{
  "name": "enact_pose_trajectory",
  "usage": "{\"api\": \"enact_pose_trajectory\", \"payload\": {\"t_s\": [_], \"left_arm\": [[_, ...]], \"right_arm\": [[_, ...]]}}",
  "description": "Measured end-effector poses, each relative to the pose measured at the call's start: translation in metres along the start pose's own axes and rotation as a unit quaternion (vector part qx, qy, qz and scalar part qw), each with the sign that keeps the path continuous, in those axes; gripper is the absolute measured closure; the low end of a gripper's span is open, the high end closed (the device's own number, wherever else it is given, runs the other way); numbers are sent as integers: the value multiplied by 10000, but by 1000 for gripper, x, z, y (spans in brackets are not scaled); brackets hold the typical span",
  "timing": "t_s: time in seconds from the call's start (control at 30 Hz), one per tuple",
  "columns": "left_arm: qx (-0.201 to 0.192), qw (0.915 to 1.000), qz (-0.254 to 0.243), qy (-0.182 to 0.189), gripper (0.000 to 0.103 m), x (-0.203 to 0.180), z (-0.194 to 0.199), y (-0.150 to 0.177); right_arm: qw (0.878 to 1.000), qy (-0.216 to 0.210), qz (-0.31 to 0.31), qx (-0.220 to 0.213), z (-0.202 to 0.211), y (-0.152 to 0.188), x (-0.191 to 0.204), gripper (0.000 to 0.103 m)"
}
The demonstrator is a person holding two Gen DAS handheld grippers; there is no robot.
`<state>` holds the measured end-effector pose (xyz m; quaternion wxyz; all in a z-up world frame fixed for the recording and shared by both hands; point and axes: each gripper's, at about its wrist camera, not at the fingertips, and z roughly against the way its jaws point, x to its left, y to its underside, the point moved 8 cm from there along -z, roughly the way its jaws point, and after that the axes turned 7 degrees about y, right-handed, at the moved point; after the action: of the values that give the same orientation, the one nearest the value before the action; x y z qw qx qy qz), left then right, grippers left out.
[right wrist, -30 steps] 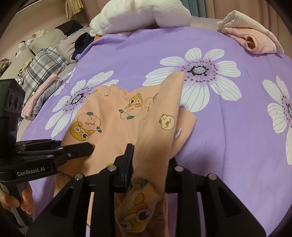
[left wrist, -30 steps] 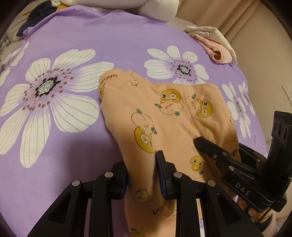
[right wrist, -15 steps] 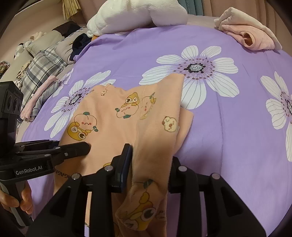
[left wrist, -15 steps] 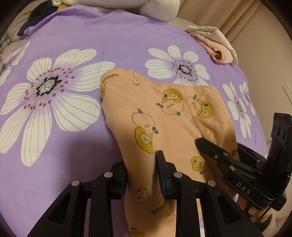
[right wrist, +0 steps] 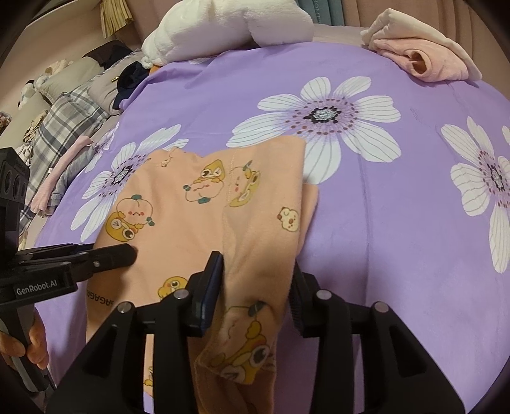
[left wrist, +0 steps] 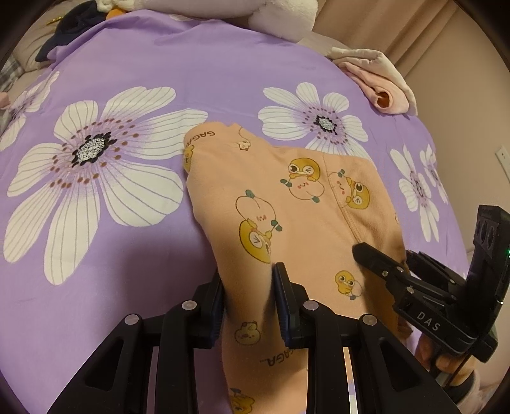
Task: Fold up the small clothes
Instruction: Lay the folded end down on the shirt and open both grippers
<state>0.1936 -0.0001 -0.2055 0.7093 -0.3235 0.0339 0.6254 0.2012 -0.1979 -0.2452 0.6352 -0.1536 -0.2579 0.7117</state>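
Note:
A peach child's garment [left wrist: 287, 207] printed with yellow cartoon ducks lies partly folded on the purple flowered bedspread [left wrist: 95, 270]. My left gripper [left wrist: 248, 280] is shut on the garment's near left edge, with cloth bunched between the pads. In the right wrist view the same garment [right wrist: 191, 223] has its right side folded over toward the middle. My right gripper [right wrist: 255, 267] has its jaws opening, and the folded flap hangs loosely between them. The right gripper's fingers [left wrist: 366, 251] rest over the cloth's right side. The left gripper's fingers [right wrist: 127, 251] show at the left.
A folded pink garment [right wrist: 424, 60] lies at the far right edge of the bed. A white plush pillow [right wrist: 229, 28] sits at the far end. Plaid and grey clothes [right wrist: 63, 117] are piled off the bed's left side. A hand [right wrist: 35, 344] holds the left handle.
The right gripper's jaws have spread wider and the raised flap of the garment has sunk lower and flatter onto the rest. The left gripper has kept still.

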Motion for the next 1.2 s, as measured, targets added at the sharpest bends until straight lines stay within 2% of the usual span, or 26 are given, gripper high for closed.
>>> {"api": "enact_pose_trajectory", "payload": {"t_s": [0.67,0.93,1.2], "left_arm": [[-64,9999,5,-145,78,5,15,5],[-141,9997,35,-210,78,6,24,4],[-216,9993,64,-292,78,7,30,5]], "right_arm": [[9998,173,77,-99,8,3,-6,59],[9996,251,-33,-109,11,5,-16,49],[9992,361,-139,-140,17,8,-24,46]]}}
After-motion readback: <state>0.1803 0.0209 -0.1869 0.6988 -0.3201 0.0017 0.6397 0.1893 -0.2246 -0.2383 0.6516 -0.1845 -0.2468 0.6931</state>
